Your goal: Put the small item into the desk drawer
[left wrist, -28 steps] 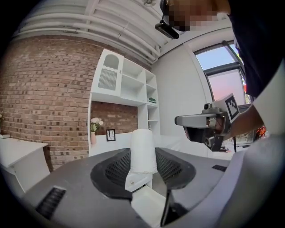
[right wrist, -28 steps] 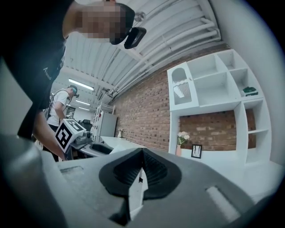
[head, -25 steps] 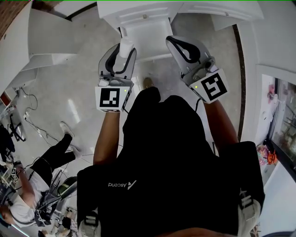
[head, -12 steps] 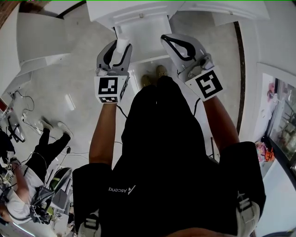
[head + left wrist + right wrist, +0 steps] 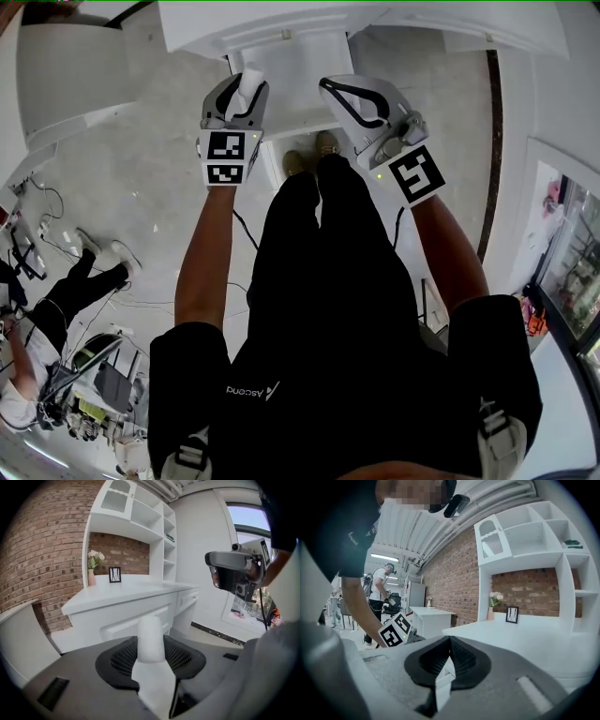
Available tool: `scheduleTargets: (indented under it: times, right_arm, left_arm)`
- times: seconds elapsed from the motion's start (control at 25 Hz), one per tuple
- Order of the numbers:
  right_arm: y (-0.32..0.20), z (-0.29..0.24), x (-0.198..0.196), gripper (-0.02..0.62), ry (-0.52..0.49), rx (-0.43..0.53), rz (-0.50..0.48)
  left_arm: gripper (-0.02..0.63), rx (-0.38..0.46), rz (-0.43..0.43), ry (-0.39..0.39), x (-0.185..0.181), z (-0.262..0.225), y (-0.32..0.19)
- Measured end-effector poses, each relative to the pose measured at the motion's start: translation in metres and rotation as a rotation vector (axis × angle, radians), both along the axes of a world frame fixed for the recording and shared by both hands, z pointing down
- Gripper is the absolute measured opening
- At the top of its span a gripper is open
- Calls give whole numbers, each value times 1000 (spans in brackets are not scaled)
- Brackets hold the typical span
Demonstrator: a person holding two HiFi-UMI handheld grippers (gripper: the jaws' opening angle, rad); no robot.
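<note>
Black cloth fills the nearest ground: the person stands in dark clothes with both arms held out, shoes planted on the pale floor. Just past the knees, the left tongs are clamped on the small item, a white rounded stub that stands up between the pads and pokes out past their tips. That hold has not altered in the last second. The right tongs, alongside and a little apart, are pressed together with nothing between them. What has changed is position: over that second both hands have dropped and pushed ahead, and the person has stepped in, so the white desk front lies closer to the tips than it did. Facing the left tongs is the desk drawer, a panelled front under the front edge of the tabletop. It looks shut to me. I'd judge the carry nearly over, with the free right tongs needed to draw the drawer open before the item can go in. Farther off, at the rear edge of the tabletop, a vase of flowers and a small picture frame stand side by side against the brick wall, with white shelves above.
</note>
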State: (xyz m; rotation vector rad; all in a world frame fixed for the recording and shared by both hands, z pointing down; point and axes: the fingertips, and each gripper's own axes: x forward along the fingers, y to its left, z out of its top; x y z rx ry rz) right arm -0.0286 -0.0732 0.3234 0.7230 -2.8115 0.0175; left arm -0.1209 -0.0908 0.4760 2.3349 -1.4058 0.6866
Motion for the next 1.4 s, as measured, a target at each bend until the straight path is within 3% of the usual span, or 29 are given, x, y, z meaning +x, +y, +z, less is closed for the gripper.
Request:
scheduleTargets:
  times: [0.68, 0.92, 1.4]
  right_arm:
    - [-43, 123, -21, 2, 106, -102, -86]
    - [-53, 153, -26, 2, 125, -125, -95]
    - [-66, 189, -25, 2, 141, -156, -92]
  left_arm:
    - [167, -239, 27, -127, -19, 160, -50]
    - [167, -288, 58, -162, -24, 214, -60]
    - [167, -383, 34, -201, -30, 282, -84]
